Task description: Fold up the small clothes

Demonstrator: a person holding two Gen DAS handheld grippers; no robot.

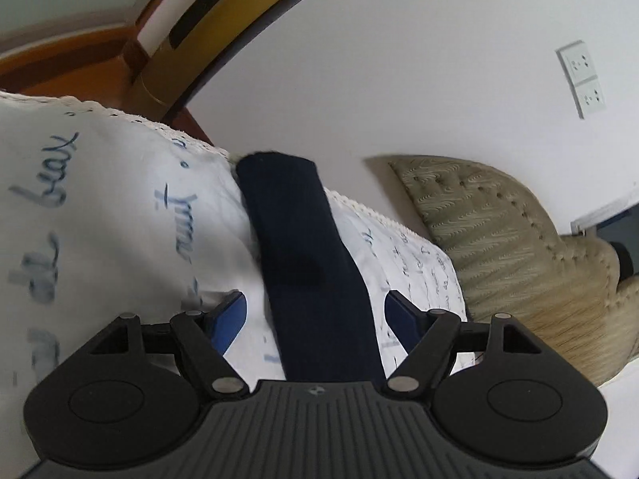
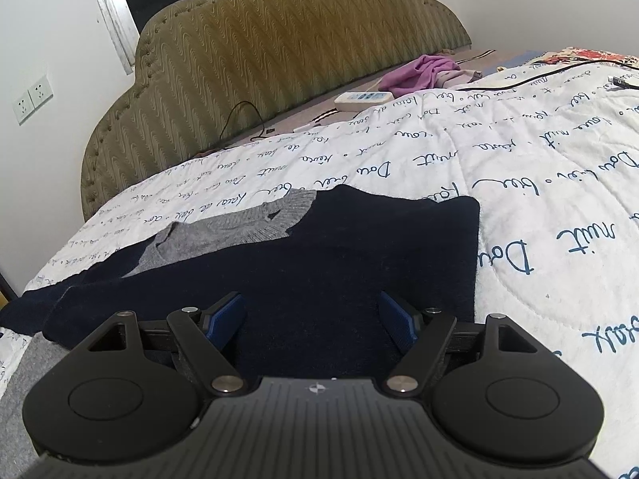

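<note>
A dark navy sweater (image 2: 339, 255) with a grey knitted collar (image 2: 239, 227) lies flat on the white quilt (image 2: 539, 199) printed with blue script. My right gripper (image 2: 313, 319) is open, low over the sweater's near part, its blue pads either side of the dark cloth. In the left wrist view a long navy sleeve (image 1: 303, 263) runs away from me across the quilt (image 1: 100, 219). My left gripper (image 1: 315, 319) is open, its blue pads standing either side of the sleeve's near end without closing on it.
An olive padded headboard (image 2: 279, 52) stands behind the bed and also shows in the left wrist view (image 1: 499, 239). Purple clothes (image 2: 423, 72), a white power strip (image 2: 363, 99) and black cables lie near it. Wall sockets (image 1: 581, 80) and a wooden frame (image 1: 159, 60) are on the wall side.
</note>
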